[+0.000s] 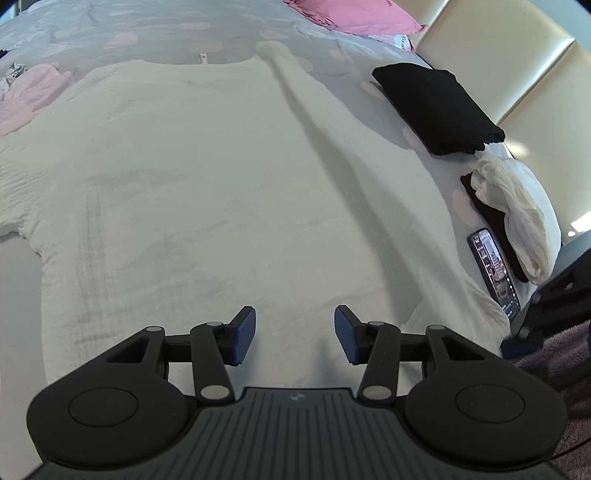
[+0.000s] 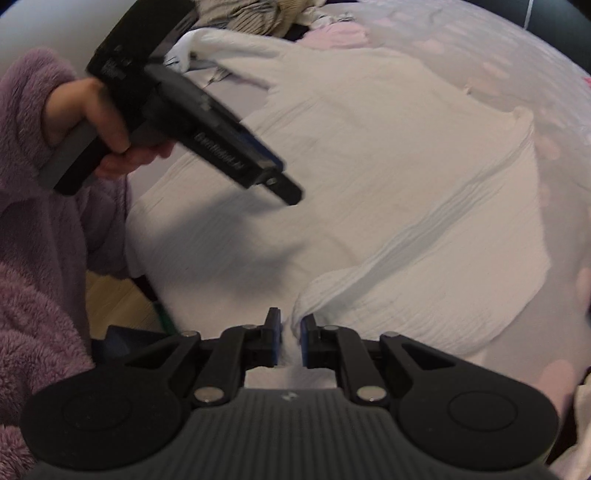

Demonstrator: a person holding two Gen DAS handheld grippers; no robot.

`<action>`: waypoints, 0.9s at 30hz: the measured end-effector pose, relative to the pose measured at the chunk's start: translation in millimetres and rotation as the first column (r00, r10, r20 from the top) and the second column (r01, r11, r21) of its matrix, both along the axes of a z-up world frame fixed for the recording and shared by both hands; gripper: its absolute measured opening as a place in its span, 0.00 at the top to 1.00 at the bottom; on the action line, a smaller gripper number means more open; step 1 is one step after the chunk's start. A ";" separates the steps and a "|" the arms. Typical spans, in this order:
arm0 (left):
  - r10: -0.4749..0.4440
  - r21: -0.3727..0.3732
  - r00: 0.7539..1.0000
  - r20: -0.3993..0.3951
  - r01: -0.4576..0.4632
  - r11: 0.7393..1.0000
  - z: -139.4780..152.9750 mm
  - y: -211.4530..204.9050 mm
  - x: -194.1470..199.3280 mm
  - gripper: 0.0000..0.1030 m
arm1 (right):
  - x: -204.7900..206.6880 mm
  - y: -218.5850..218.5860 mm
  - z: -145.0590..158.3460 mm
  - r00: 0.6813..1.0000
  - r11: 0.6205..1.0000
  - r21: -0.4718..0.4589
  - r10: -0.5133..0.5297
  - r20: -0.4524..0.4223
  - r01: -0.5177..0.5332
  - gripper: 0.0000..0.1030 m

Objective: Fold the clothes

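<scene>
A white crinkled garment [image 1: 207, 177] lies spread flat on the bed, with a long fold ridge running up its right side. My left gripper [image 1: 294, 338] hovers open just above its near part, nothing between the blue pads. In the right wrist view the same white garment [image 2: 369, 155] covers the bed, and my right gripper [image 2: 291, 341] is shut on a pinched fold of its near edge. The left gripper [image 2: 288, 192] also shows there, held in a hand with a purple fuzzy sleeve [image 2: 37, 236], above the cloth; its jaws are blurred.
A folded black garment [image 1: 439, 107], a crumpled white cloth [image 1: 513, 206] and a lit phone [image 1: 495, 271] lie along the bed's right edge by a padded headboard [image 1: 517, 55]. Pink clothes [image 1: 33, 96] and a pink pillow [image 1: 354, 14] lie farther off. A clothes pile [image 2: 258, 14] sits behind.
</scene>
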State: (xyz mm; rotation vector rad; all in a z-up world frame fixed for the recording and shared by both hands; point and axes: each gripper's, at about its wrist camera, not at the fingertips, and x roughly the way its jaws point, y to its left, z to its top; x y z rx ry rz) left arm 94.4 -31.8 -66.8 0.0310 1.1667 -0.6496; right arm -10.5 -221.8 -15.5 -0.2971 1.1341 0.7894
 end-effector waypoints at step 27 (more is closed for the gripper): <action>-0.120 -0.024 0.981 -0.150 0.118 0.993 -44.4 -63.0 -64.8 0.76 | 47.2 -113.7 -26.7 0.890 0.901 -0.051 -0.415 0.191 0.431 0.70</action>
